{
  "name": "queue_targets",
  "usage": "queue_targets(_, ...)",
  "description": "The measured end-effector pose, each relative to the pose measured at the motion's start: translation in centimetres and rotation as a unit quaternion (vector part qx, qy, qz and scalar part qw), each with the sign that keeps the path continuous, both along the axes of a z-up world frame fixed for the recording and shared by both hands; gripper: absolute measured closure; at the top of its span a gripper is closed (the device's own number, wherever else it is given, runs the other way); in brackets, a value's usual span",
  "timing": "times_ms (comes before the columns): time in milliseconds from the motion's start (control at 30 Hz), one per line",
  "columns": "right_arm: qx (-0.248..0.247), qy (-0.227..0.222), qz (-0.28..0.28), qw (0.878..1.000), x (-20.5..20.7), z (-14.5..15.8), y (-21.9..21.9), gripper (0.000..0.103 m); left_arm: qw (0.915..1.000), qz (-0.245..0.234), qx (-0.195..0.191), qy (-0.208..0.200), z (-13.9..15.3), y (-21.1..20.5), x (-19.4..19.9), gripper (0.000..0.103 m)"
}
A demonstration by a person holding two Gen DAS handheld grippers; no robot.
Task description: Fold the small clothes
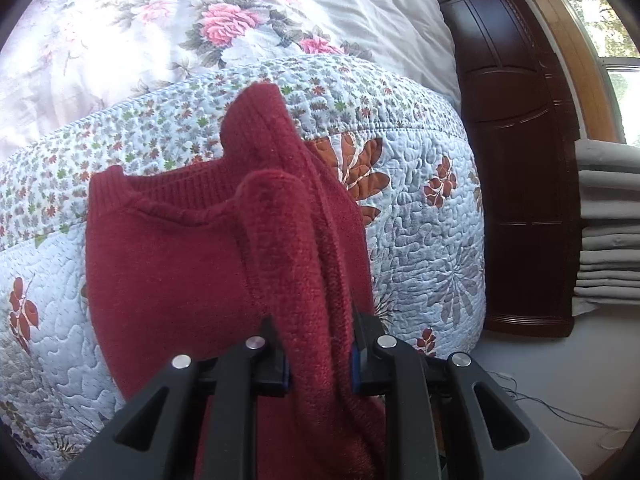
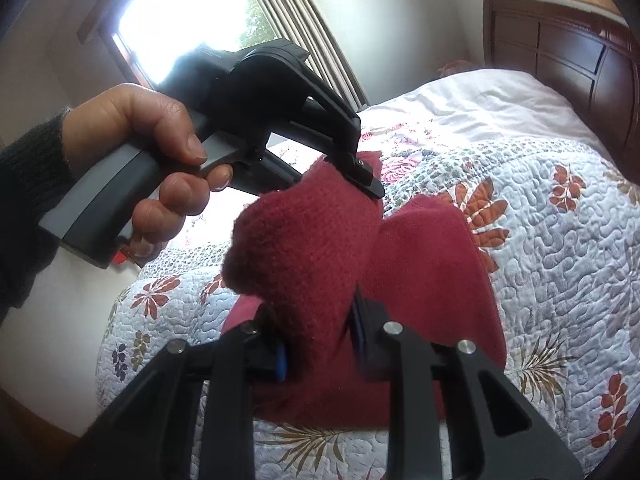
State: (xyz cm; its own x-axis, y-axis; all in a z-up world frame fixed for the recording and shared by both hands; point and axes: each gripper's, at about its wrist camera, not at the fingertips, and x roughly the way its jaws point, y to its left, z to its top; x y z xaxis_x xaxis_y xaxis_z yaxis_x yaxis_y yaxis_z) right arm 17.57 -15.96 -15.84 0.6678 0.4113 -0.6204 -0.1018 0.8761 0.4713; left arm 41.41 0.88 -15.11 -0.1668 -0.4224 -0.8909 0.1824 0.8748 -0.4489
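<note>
Bare quilt (image 2: 560, 280) is lying open to the right of the red sweater (image 1: 168, 264), leaving passing room there. The dark headboard (image 1: 516, 160) is blocking the far side, and the rumpled floral duvet (image 1: 160, 28) is rising behind. The left hand-held gripper (image 2: 362, 178) and the hand (image 2: 160, 160) holding it are crowding the space above the sweater.

Your left gripper (image 1: 320, 354) has its fingers closed on a bunched fold of the red sweater (image 1: 168, 264), which rises ahead of the fingers. The rest of the sweater lies on the quilt (image 1: 420, 216), ribbed collar away from you. A dark headboard (image 1: 516, 152) stands at right.
</note>
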Motion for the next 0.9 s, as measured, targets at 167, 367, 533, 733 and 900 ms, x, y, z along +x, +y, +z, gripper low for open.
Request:
queue_targets(167, 0.038, 0.014, -0.010, 0.999, -0.2, -1.2, -2.4, 0.080, 0.9995, -0.010, 0.029, -0.003, -0.7, -2.6, -0.4, 0.083)
queue_targets(367, 0.081, 0.035, -0.019, 0.996, -0.5, -3.8, -4.6, 0.080, 0.9981, -0.011, 0.060, -0.010, -2.1, -4.6, -0.8, 0.083)
queue_targets(533, 0.153, 0.061, -0.031, 0.986, -1.1, -7.0, -6.6, 0.080, 0.9989, -0.003, 0.044, -0.018, -2.6, -5.8, -1.1, 0.065)
queue_targets(733, 0.295, 0.116, -0.013, 0.948, -1.4, -13.1, -9.9, 0.063, 0.9958, 0.010, -0.068, -0.061, 1.5, -4.6, -2.7, 0.024)
queue_targets(900, 0.348, 0.112, 0.036, 0.930, -0.7, -12.8, -11.9, 0.024, 0.9876, -0.021, -0.085, -0.130, 5.2, -0.2, -7.5, 0.016)
